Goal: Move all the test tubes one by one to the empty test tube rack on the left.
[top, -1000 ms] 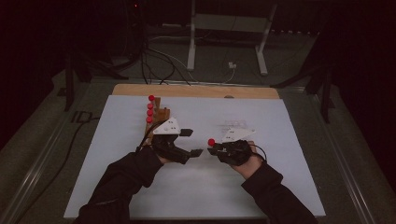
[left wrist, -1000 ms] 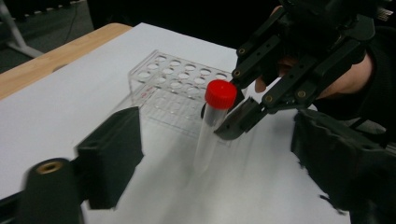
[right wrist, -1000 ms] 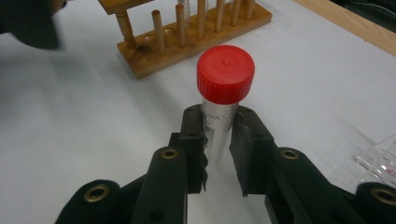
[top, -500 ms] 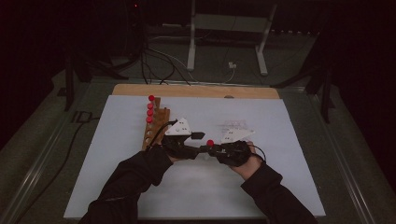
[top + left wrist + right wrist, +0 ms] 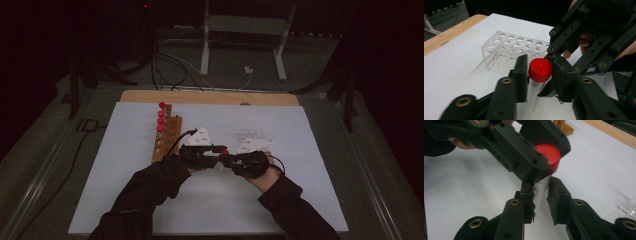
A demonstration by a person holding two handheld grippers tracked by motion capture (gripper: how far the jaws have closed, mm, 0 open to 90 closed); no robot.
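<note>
A clear tube with a red cap stands upright between my two grippers at the middle of the white mat. My right gripper is shut on the tube's body below the cap. My left gripper has just been closing and its jaws now press on either side of the red cap. In the high view the left gripper and the right gripper meet tip to tip at the cap.
A wooden rack with several red-capped tubes stands left of the hands. A clear plastic rack with empty holes sits just behind the right hand, seen as from above. A wooden board borders the mat's far edge.
My left gripper has moved right to the tube held by the right gripper, and its jaws have come together on the red cap. The right gripper has stayed put.
</note>
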